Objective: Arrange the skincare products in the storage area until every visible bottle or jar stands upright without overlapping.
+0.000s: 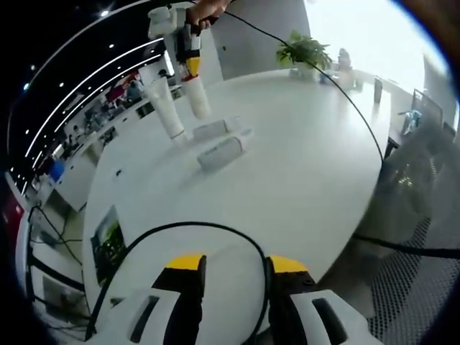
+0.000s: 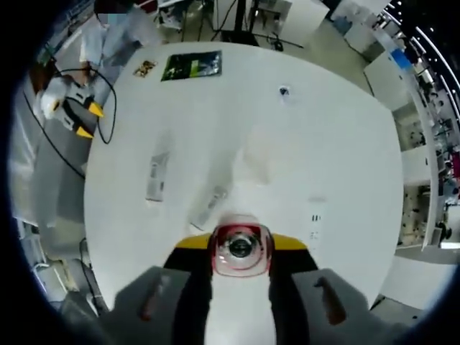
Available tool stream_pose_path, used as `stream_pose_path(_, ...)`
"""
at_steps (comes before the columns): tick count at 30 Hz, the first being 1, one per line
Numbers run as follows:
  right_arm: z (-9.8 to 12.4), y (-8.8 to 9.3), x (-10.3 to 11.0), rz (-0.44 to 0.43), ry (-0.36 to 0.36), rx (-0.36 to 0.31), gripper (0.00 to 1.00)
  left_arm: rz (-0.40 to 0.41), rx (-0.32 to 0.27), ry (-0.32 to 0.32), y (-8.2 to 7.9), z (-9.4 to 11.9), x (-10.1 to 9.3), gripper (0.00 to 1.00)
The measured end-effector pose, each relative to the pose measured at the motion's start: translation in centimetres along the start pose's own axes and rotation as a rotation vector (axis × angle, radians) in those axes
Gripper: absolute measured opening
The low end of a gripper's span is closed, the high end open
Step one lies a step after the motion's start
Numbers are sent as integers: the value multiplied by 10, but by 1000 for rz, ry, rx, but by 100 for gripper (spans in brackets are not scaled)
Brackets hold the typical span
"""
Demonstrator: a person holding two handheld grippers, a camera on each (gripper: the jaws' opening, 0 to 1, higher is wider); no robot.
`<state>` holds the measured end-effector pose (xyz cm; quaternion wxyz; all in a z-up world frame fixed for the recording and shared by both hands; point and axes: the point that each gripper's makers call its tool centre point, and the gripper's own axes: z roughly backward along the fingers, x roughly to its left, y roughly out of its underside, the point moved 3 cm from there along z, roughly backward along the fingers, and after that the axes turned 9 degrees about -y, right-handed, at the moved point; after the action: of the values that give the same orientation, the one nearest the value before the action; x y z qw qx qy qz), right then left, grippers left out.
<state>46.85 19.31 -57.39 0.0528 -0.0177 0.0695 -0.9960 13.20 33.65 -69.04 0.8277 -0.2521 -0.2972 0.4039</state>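
Over the round white table point(image 1: 302, 165) your right hand-held gripper point(image 1: 192, 68) is up in the air pinching a white tube point(image 1: 198, 97), long axis near vertical, cap end hanging down toward the tabletop. From the right gripper view you're looking straight down that tube point(image 2: 241, 248): red-rimmed end clamped between the yellow pads point(image 2: 291, 242).

Already upright: one tall white tube point(image 1: 164, 104), just beside the held one, far side of the table from you. Two products lie flat just beyond it toward your side: a pale tube point(image 1: 221, 152) and a smaller one point(image 1: 215, 129), touching or nearly so, can't tell which. Both need standing up imo.

Left hand-held gripper point(image 1: 233, 269) is low at the near table edge, jaws spread w/ nothing between them, cable point(image 1: 237, 237) looping across. It's well apart from the flat tubes; right one is much nearer but busy.

Key relation: free spot for the held tube is right below it, next to the standing one. Lower straight down, keep axis vertical, don't clip the neighbour. Then left can reach fwd for the flat pair, their long axes run roughly crosswise to your jaws
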Motion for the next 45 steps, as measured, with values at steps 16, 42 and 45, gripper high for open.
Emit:
stream_pose_path(16,-23,-13,-8,28,-26,13,28,-28,10,-7,2,-1,1,35)
stream_pose_path(42,-36,-16,-15,14,-66,-53,29,-35,31,-8,7,-2,3,34)
stream_pose_path(45,-36,-17,-17,15,-72,-68,30,-47,39,-8,8,-2,3,34)
